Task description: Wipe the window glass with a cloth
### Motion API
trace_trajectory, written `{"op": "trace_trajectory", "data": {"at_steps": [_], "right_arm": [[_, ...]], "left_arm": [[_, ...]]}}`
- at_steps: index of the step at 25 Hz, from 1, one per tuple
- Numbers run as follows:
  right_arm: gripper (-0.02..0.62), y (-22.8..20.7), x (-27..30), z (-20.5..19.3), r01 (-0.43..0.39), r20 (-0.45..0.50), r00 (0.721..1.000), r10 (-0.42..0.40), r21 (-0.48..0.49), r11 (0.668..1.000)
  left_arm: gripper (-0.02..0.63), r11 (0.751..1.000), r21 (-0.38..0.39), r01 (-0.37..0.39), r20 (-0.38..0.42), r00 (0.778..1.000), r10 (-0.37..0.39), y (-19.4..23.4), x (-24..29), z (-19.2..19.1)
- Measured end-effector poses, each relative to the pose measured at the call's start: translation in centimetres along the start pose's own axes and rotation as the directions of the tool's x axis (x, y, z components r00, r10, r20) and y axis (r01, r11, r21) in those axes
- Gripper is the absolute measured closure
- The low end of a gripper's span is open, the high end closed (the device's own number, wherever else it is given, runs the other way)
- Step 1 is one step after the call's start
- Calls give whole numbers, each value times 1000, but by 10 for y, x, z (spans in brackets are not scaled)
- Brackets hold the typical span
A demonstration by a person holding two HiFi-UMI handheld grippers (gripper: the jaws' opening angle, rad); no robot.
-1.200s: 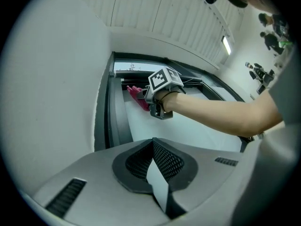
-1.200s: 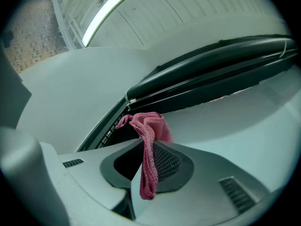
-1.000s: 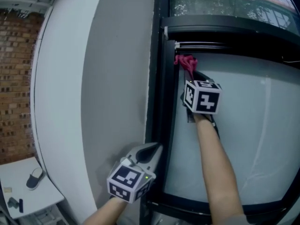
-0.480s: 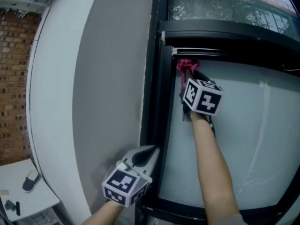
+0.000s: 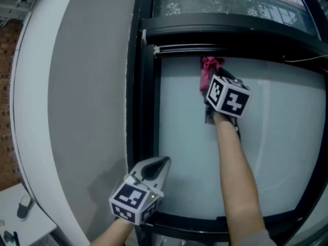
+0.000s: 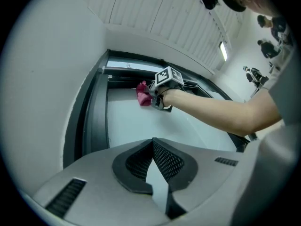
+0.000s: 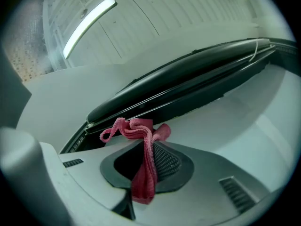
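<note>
A pink cloth [image 5: 208, 69] is bunched against the frosted window glass [image 5: 277, 147] just under the dark top frame [image 5: 225, 40]. My right gripper [image 5: 215, 83] is shut on the cloth, high on the pane. In the right gripper view the cloth [image 7: 141, 154] hangs pinched between the jaws of my right gripper [image 7: 146, 149]. My left gripper [image 5: 154, 167] is low at the pane's left frame, shut with nothing in it. The left gripper view shows the left gripper [image 6: 153, 142], the cloth [image 6: 142, 94] and the right gripper [image 6: 151, 94] far ahead.
A dark vertical frame [image 5: 146, 111] borders the pane on the left, with a grey wall [image 5: 87, 111] beyond it. A dark bottom sill [image 5: 215, 224] runs under the glass. A brick wall [image 5: 6, 106] and a white table [image 5: 13, 211] with small items lie at far left.
My right gripper and the cloth have slid to the right along the top of the pane, away from the left corner. The left gripper stays low by the frame.
</note>
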State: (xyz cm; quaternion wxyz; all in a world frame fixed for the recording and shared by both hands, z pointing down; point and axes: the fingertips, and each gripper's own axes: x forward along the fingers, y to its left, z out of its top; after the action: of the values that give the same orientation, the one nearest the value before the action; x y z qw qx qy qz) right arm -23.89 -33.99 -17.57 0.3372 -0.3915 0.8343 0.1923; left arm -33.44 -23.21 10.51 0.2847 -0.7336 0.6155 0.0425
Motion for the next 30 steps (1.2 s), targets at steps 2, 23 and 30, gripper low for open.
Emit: {"op": "trace_trajectory", "data": {"at_steps": [2,23,30], "right_arm": [[543,-23,-10,5,32,0,999,-32,-29,999],[543,-249,-107,87,273,20,959,-284,-340,900],[543,-318,-139,109,319,49,945,-325,-371,872]], "left_arm": [[601,1000,-3,31,3,1000,-30,-15,11,-2],[601,952,-18,306,172,939,-298,-202,153,49],[601,945,-1,326,194,928,-319,-260,196,71]]}}
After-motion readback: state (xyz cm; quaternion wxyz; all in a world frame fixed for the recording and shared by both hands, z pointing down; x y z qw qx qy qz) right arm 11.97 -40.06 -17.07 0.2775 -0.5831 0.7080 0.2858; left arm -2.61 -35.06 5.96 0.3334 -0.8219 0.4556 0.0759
